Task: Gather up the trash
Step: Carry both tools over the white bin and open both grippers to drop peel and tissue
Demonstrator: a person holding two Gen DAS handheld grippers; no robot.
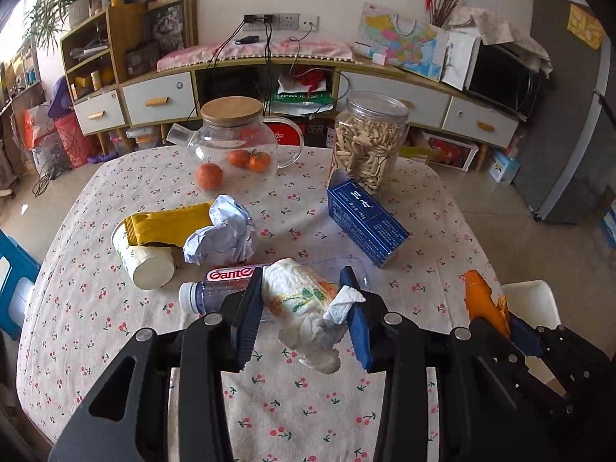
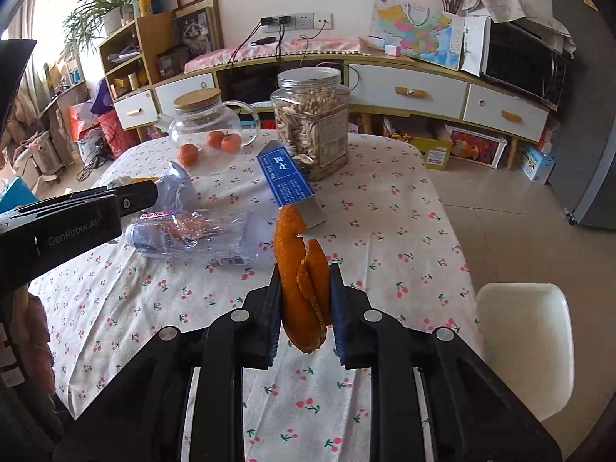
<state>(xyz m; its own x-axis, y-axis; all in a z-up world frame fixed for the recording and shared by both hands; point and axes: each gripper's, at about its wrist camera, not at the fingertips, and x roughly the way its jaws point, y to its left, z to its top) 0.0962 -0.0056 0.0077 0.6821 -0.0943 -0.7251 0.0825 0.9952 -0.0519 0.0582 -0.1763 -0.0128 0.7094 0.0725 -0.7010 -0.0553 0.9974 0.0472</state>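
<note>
In the left wrist view my left gripper (image 1: pixel 302 288) is shut on a crumpled white napkin (image 1: pixel 300 304) with orange and green print, held above the cherry-print tablecloth (image 1: pixel 115 346). My right gripper (image 2: pixel 305 273) is shut on a strip of orange peel (image 2: pixel 304 281), which stands up between its pads. The same peel (image 1: pixel 479 296) shows at the right edge of the left wrist view. On the table lie a squashed plastic bottle (image 1: pixel 215 288), a ball of crumpled paper (image 1: pixel 223 231), a yellow wrapper (image 1: pixel 165 223), a tipped paper cup (image 1: pixel 142 258) and a blue box (image 1: pixel 365 219).
At the far side of the table stand a glass teapot (image 1: pixel 235 134), three tangerines (image 1: pixel 210 175) and a jar of seeds (image 1: pixel 369 142). A white chair (image 2: pixel 523 342) is at the table's right edge and a blue stool (image 1: pixel 15 281) at its left.
</note>
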